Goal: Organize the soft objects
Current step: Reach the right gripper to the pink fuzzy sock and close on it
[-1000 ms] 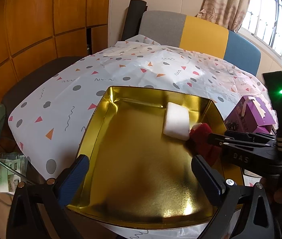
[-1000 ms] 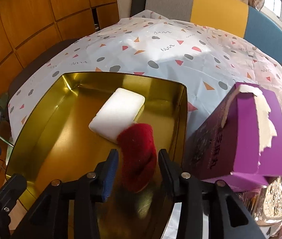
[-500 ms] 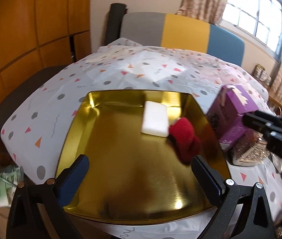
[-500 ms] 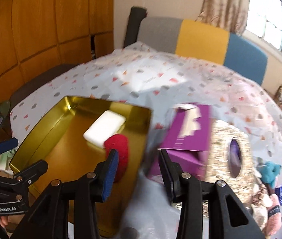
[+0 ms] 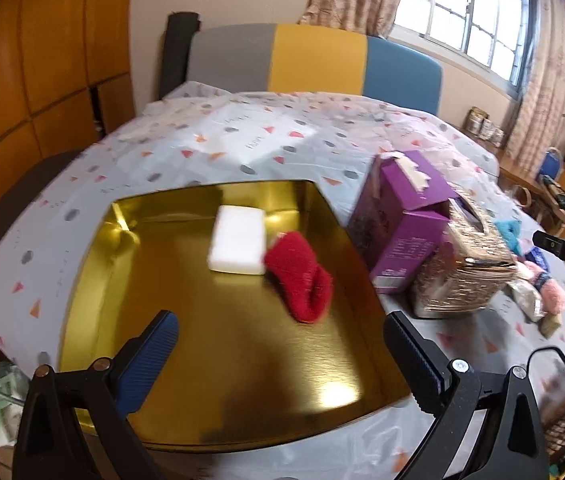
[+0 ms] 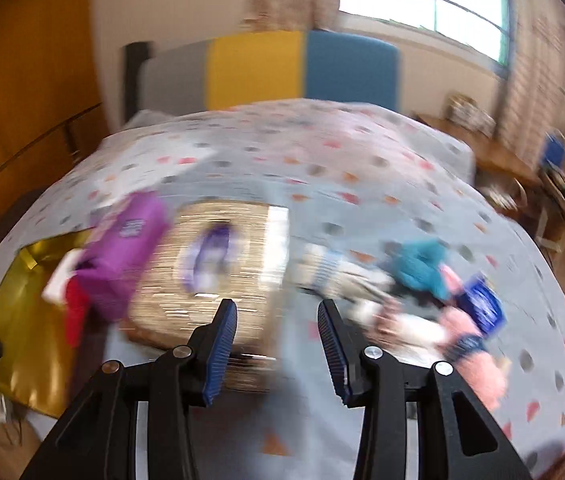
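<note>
With both tongs gaping and empty, the right gripper (image 6: 277, 344) should slow over the table's right edge, square to the teal fuzzy sock (image 6: 422, 266), and pinch its middle before carrying it to the gold tray (image 5: 94, 264), which the left gripper (image 5: 278, 356) hovers over.

Left wrist view looking down and forward from the near edge over the gold tray (image 5: 94, 264), close, right wrist view set further right, facing the purple box (image 6: 122, 256) and glittery box (image 6: 218, 264), motion-blurred, both sharing tray, boxes, patterned counter (image 5: 266, 136), striped chair back (image 6: 258, 68).
</note>
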A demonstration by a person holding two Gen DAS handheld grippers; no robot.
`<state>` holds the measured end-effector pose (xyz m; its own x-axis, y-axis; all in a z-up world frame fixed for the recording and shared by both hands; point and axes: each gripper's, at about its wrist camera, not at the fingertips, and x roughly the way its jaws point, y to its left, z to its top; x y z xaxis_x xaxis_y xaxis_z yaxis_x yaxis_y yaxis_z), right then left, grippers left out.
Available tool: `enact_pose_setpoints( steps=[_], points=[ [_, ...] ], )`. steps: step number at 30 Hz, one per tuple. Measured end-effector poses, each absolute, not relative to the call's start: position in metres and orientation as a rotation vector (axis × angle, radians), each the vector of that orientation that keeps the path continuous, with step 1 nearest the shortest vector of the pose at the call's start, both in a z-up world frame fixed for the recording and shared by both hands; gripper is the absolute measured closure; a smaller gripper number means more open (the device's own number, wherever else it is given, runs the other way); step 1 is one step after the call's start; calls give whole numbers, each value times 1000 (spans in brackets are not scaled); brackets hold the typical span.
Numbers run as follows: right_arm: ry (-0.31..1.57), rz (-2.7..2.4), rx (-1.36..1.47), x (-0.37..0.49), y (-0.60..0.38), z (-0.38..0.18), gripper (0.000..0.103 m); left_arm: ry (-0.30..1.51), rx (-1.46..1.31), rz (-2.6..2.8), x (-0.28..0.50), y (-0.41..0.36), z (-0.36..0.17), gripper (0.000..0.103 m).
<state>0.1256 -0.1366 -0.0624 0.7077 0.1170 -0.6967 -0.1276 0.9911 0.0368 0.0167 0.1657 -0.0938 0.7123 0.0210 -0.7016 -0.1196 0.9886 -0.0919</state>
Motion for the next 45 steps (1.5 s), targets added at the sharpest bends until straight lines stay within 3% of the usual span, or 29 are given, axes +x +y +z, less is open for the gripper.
enact_pose_setpoints(
  steps=[14, 28, 30, 35, 45],
  points=[
    [862, -276, 492, 139, -339, -114, 60, 799, 28, -254, 35, 68, -84, 2],
    [824, -266, 679, 128, -362, -120, 60, 772, 155, -486, 66, -32, -59, 15],
    [824, -262, 687, 128, -362, -121, 60, 781, 181, -511, 73, -46, -57, 26],
    [815, -260, 723, 126, -366, -123, 60, 824, 246, -547, 97, -84, -60, 38],
    [830, -245, 738, 128, -367, -126, 60, 886, 433, -530, 151, -162, -86, 39]
  ],
)
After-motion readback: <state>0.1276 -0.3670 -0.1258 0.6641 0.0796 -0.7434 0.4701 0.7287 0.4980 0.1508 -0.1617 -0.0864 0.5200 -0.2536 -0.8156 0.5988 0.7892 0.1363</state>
